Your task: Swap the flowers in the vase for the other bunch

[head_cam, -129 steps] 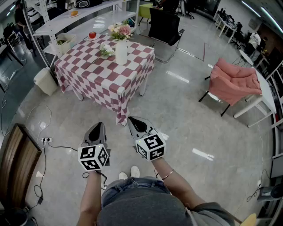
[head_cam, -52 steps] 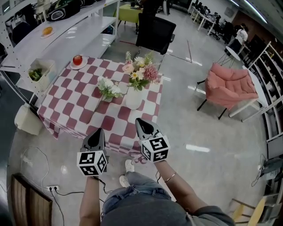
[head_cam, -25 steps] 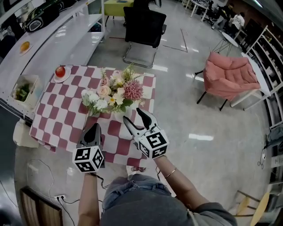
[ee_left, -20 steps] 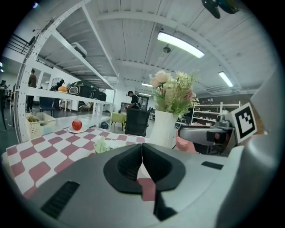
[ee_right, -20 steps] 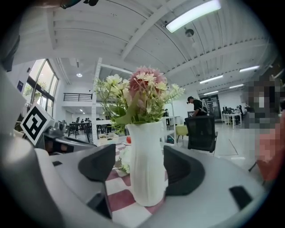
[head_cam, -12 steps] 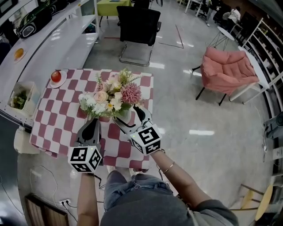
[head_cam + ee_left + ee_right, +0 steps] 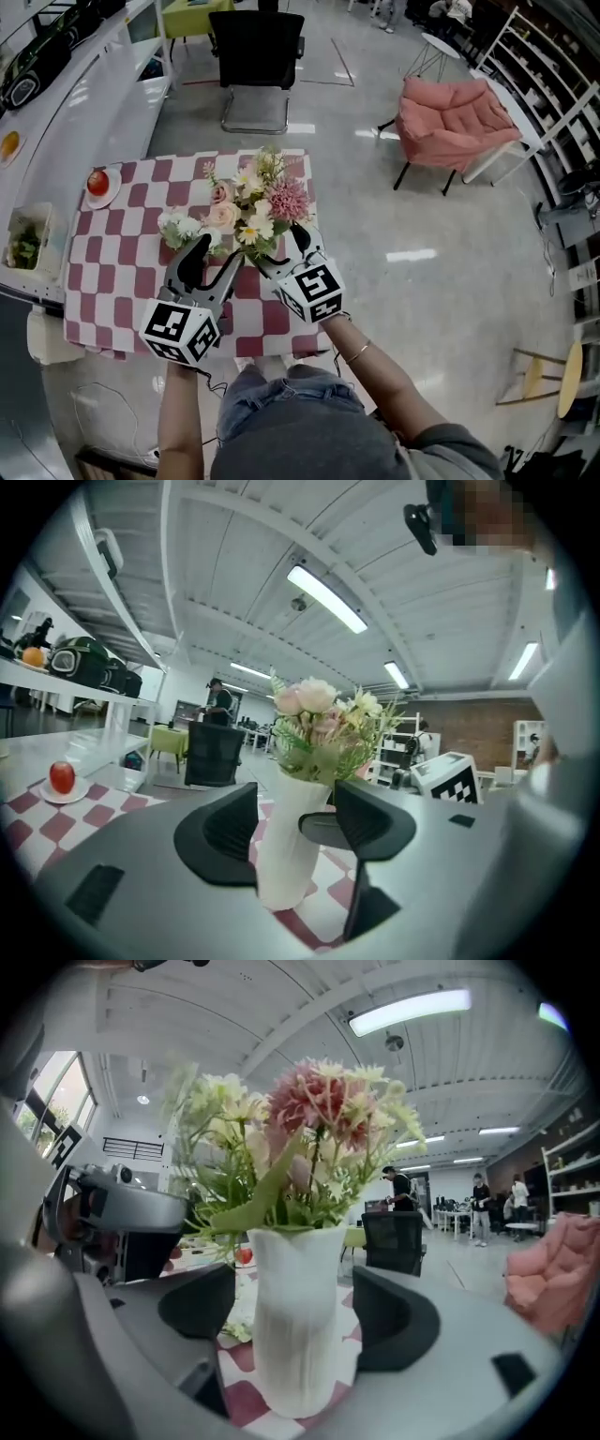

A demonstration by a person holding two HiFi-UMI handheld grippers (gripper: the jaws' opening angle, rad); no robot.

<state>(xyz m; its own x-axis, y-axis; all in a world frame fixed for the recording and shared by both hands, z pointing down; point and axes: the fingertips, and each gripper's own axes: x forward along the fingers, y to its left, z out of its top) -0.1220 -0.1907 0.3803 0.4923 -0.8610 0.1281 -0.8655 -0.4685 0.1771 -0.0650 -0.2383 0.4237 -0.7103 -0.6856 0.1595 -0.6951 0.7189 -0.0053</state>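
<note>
A white vase point(image 7: 295, 1316) with a pink, cream and white bouquet point(image 7: 255, 202) stands on the red-and-white checked table point(image 7: 122, 281). The other bunch point(image 7: 178, 225), white flowers, lies on the cloth just left of it. My left gripper point(image 7: 211, 262) reaches the vase from the near left; its jaws are opening, with the vase point(image 7: 286, 846) between them and gaps on both sides. My right gripper point(image 7: 279, 251) comes from the near right, open wide, and the vase stands between its pads untouched. From above the bouquet hides most of the vase.
An apple on a small plate point(image 7: 97, 182) sits at the table's far left corner. A black office chair point(image 7: 255, 47) stands behind the table, a pink armchair point(image 7: 450, 117) at the right. A long white counter point(image 7: 56, 84) and a bin of greens point(image 7: 23, 244) are at the left.
I have come up to the table. Both grippers moved forward to either side of the vase. The left jaws went from shut to open, and the right jaws spread wider.
</note>
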